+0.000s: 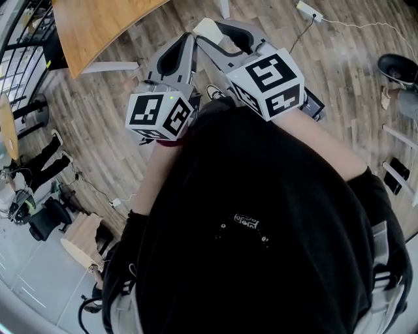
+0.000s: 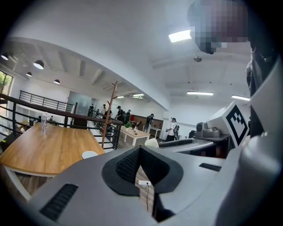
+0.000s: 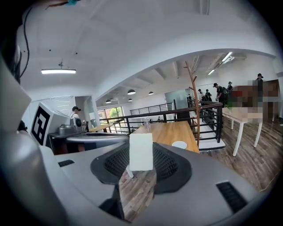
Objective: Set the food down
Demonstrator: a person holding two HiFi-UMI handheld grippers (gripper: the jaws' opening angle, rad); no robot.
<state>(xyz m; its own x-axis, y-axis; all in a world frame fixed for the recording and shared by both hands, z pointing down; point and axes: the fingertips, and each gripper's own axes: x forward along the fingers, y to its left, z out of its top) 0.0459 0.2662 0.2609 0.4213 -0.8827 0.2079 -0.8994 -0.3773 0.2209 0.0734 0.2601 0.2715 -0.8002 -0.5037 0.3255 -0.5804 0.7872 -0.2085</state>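
No food shows in any view. In the head view both grippers are held out in front of a person in a black top, over a wooden floor. The left gripper [image 1: 188,38] [image 2: 140,151] has its pads meeting at the tips, with only a thin wedge of floor visible behind them and nothing between. The right gripper [image 1: 223,26] [image 3: 141,152] stands open. Through its gap shows a white flat panel [image 3: 141,152] on a small leg; whether the pads touch the panel I cannot tell. It may be the pale thing [image 1: 209,29] lying by the jaw tips.
A wooden table [image 1: 98,26] [image 2: 48,150] [image 3: 170,132] stands ahead to the left, with a white plate [image 2: 89,155] [image 3: 179,145] and a bottle [image 2: 43,123] on it. A black railing [image 2: 66,115] runs behind. A power strip [image 1: 305,9] lies on the floor. People stand far back.
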